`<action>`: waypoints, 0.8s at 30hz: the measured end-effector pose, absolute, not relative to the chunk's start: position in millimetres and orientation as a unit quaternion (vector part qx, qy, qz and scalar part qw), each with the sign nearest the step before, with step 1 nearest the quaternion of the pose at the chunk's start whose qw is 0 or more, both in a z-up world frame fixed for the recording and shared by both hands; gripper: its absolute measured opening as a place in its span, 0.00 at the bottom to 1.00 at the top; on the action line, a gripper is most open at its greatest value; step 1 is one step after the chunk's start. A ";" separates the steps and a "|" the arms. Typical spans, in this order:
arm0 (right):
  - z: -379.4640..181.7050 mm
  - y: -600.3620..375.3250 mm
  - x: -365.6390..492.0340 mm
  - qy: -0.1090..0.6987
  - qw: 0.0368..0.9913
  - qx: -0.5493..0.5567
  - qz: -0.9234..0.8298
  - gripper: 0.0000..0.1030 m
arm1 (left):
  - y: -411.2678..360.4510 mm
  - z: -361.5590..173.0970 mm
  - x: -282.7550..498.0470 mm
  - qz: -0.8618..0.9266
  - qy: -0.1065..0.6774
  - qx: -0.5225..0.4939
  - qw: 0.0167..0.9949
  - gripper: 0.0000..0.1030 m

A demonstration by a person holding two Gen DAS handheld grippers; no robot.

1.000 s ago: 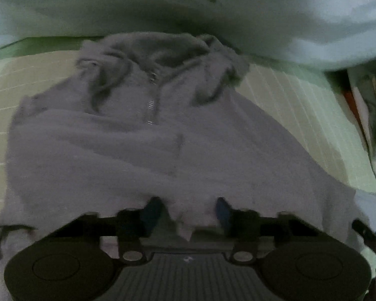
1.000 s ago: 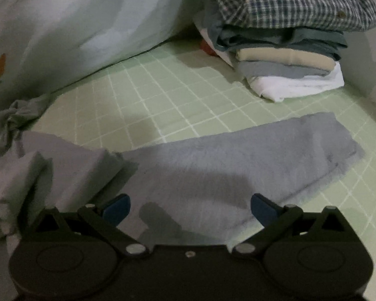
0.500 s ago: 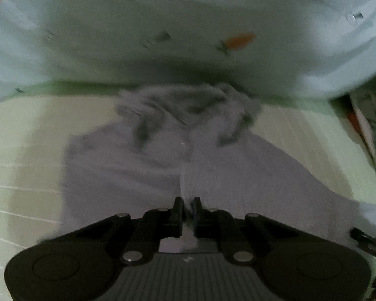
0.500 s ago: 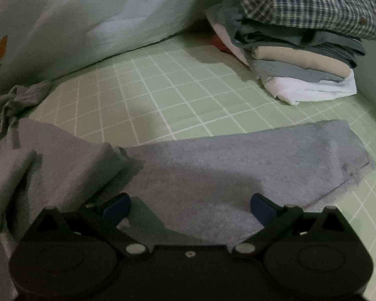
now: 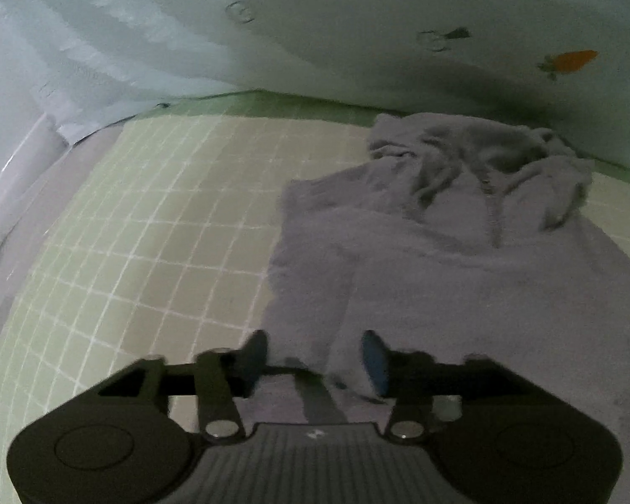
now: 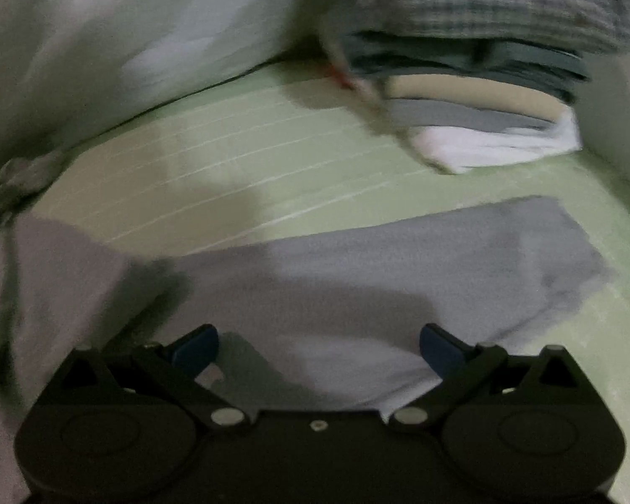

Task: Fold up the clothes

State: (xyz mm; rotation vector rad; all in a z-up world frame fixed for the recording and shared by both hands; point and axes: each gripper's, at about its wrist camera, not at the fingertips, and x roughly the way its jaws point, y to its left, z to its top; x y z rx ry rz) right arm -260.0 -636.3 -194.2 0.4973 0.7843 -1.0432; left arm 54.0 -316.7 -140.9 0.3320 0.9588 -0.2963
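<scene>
A grey zip hoodie (image 5: 462, 252) lies flat on the green checked sheet (image 5: 155, 227), hood toward the pale quilt. My left gripper (image 5: 315, 357) hovers over its near left edge. Its jaws are opening, and a fold of grey cloth lies loose between the blue pads (image 5: 374, 361) without being pressed. In the right wrist view the hoodie's sleeve (image 6: 420, 260) stretches out to the right across the sheet. My right gripper (image 6: 319, 344) stands wide open just above the sleeve's near part, holding nothing.
A stack of folded clothes (image 6: 483, 96), with a plaid shirt on top, sits at the back right by the wall. A pale quilt (image 5: 357, 21) with carrot prints is bunched along the far side. Bare green sheet (image 6: 239, 159) lies between sleeve and stack.
The left gripper shut on the hoodie's near edge half a second ago and has now let it go, swinging left so the hoodie sits at the right of its view. The right gripper shifted slightly, still open.
</scene>
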 end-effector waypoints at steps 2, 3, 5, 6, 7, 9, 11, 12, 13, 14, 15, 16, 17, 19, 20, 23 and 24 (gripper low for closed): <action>-197.5 -649.3 -273.4 0.357 0.747 0.235 -0.509 1.00 | -323.5 -141.7 51.0 -0.150 0.454 0.166 0.863 0.56; -198.9 -656.3 -281.0 0.353 0.737 0.238 -0.524 1.00 | -325.5 -142.9 49.4 -0.152 0.454 0.169 0.861 0.57; -199.6 -668.7 -295.0 0.345 0.720 0.243 -0.552 1.00 | -329.3 -145.7 47.6 -0.156 0.458 0.169 0.859 0.60; -200.4 -674.5 -301.5 0.341 0.710 0.246 -0.565 1.00 | -330.3 -146.5 46.0 -0.156 0.461 0.168 0.857 0.63; -201.2 -679.1 -307.1 0.338 0.703 0.250 -0.573 1.00 | -332.6 -148.2 44.9 -0.157 0.465 0.166 0.856 0.64; -202.8 -686.6 -316.9 0.329 0.696 0.261 -0.582 1.00 | -336.6 -151.7 44.3 -0.160 0.469 0.167 0.852 0.64; -205.1 -692.1 -324.8 0.320 0.694 0.274 -0.584 1.00 | -340.4 -153.9 42.5 -0.164 0.472 0.170 0.849 0.64; -206.0 -692.7 -327.4 0.314 0.694 0.277 -0.586 1.00 | -341.6 -153.9 41.1 -0.167 0.473 0.170 0.848 0.65; -207.0 -692.8 -327.5 0.312 0.695 0.274 -0.587 1.00 | -342.8 -153.9 39.6 -0.169 0.473 0.171 0.847 0.65; -207.4 -693.2 -327.1 0.313 0.696 0.271 -0.587 1.00 | -343.5 -153.7 38.2 -0.171 0.474 0.169 0.847 0.66; -207.6 -693.4 -326.8 0.312 0.697 0.271 -0.586 1.00 | -344.1 -153.5 36.9 -0.173 0.475 0.167 0.847 0.67; -207.5 -693.1 -326.2 0.312 0.697 0.271 -0.586 1.00 | -345.2 -153.5 35.7 -0.175 0.475 0.166 0.846 0.68; -207.5 -692.8 -325.5 0.314 0.697 0.271 -0.585 1.00 | -346.2 -153.6 34.6 -0.177 0.475 0.165 0.846 0.68; -207.3 -696.1 -325.0 0.318 0.699 0.274 -0.580 0.99 | -347.6 -152.8 32.8 -0.179 0.476 0.163 0.846 0.68; -205.7 -696.4 -325.2 0.317 0.701 0.273 -0.578 0.96 | -348.0 -151.4 31.8 -0.181 0.474 0.161 0.846 0.68; -197.1 -695.7 -325.6 0.311 0.709 0.272 -0.572 0.43 | -345.6 -145.0 30.3 -0.182 0.466 0.158 0.851 0.68; -193.8 -695.6 -325.8 0.309 0.712 0.274 -0.568 0.29 | -343.2 -142.8 30.7 -0.180 0.465 0.153 0.853 0.68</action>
